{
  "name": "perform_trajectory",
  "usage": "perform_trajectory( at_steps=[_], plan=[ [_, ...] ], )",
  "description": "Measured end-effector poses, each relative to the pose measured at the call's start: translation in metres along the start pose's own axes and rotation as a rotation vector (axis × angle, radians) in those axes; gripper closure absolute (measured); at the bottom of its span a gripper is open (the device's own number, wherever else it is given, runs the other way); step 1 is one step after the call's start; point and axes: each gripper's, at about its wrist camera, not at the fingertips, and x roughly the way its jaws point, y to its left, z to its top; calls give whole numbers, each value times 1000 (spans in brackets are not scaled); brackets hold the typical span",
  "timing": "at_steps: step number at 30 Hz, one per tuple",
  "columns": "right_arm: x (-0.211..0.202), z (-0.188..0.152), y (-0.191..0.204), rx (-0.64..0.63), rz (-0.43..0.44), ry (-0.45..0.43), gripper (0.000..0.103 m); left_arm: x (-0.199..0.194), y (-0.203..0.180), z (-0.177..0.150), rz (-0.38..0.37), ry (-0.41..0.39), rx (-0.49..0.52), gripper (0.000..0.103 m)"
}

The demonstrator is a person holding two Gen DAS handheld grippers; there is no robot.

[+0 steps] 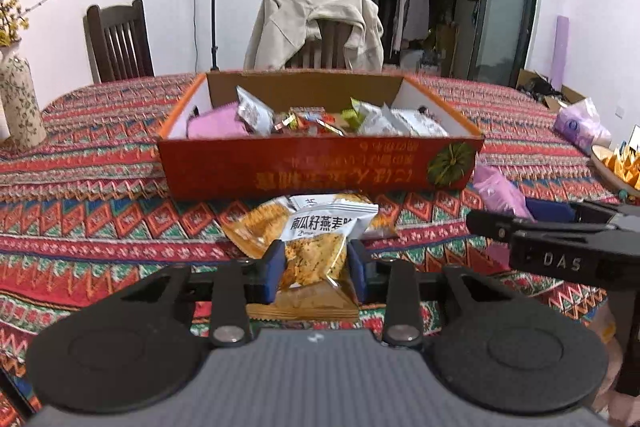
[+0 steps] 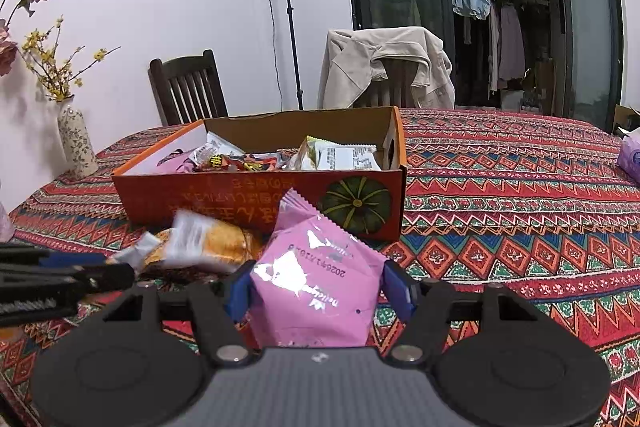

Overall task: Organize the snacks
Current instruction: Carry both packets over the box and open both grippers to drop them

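An orange cardboard box (image 1: 320, 167) with several snack packets inside stands mid-table, also seen as the box (image 2: 200, 195) in the right wrist view. My left gripper (image 1: 316, 269) is shut on an orange-and-white oat snack packet (image 1: 316, 251), lifted just in front of the box; more orange packets lie under it. In the right wrist view that packet (image 2: 200, 243) shows blurred at left. My right gripper (image 2: 318, 293) is shut on a puffy pink snack bag (image 2: 316, 287), held near the box's front right corner. The pink bag (image 1: 500, 195) shows beside the right gripper's black fingers (image 1: 560, 227).
The table wears a red patterned cloth (image 2: 500, 227). A floral vase (image 1: 20, 107) stands at the left edge. A basket of yellow snacks (image 1: 620, 167) and a purple tissue pack (image 1: 580, 125) sit at the right. Two chairs, one draped with a beige jacket (image 1: 316, 27), stand behind the table.
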Motion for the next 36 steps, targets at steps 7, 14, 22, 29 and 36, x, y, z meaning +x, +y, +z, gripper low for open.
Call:
perform_trajectory(
  at_steps=[7,14,22,29,36],
  plan=[
    [-1,9,5,-22,-6,-18,37,-10,6,23,6,-72,11,68],
    [-2,42,11,-57,-15,-79,37,-7,6,66,4,-159,13,68],
    [19,90,16,-77,-24,-112,37,17,4,107,1,-183,-7,68],
    [68,118,13,-36,-31,-86,37,55,18,131,22,-178,-77,68],
    [122,129,11,-26,-40,-71,37,105,37,143,82,-165,-132,68]
  ],
)
